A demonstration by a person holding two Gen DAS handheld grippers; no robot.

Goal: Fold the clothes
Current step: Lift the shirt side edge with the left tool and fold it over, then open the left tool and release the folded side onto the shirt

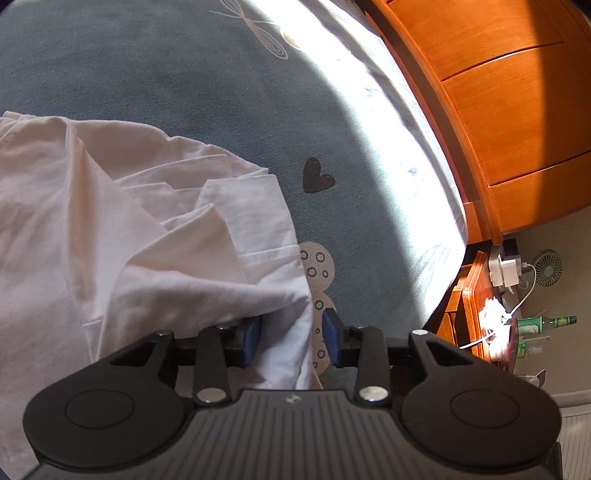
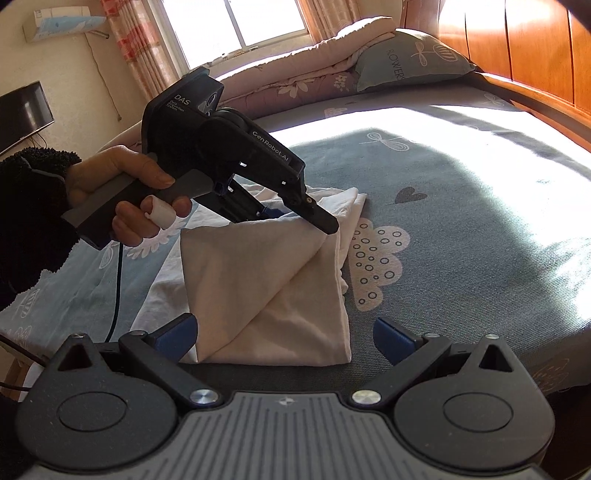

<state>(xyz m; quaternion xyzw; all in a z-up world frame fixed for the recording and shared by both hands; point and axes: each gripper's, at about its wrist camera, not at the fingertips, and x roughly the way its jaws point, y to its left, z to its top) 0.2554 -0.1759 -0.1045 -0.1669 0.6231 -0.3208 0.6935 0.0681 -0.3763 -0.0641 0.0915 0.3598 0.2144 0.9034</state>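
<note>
White garment on a sunlit bed

The bed [image 2: 461,192], with wooden headboard [image 1: 509,110], carries the white garment [image 2: 266,288] before the spread right claw [image 2: 284,338]; the left claw [image 1: 291,338], spread, has cloth between its pads. Only the right view shows window [image 2: 236,22] and pillow [image 2: 410,59].

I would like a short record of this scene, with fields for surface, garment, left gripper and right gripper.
surface: bed sheet, blue-grey with printed shapes
garment: white garment, partly folded, lying on the sheet
left gripper: fingers apart, a fold of the garment between them
right gripper: open, at the near edge of the garment, holding nothing
</note>
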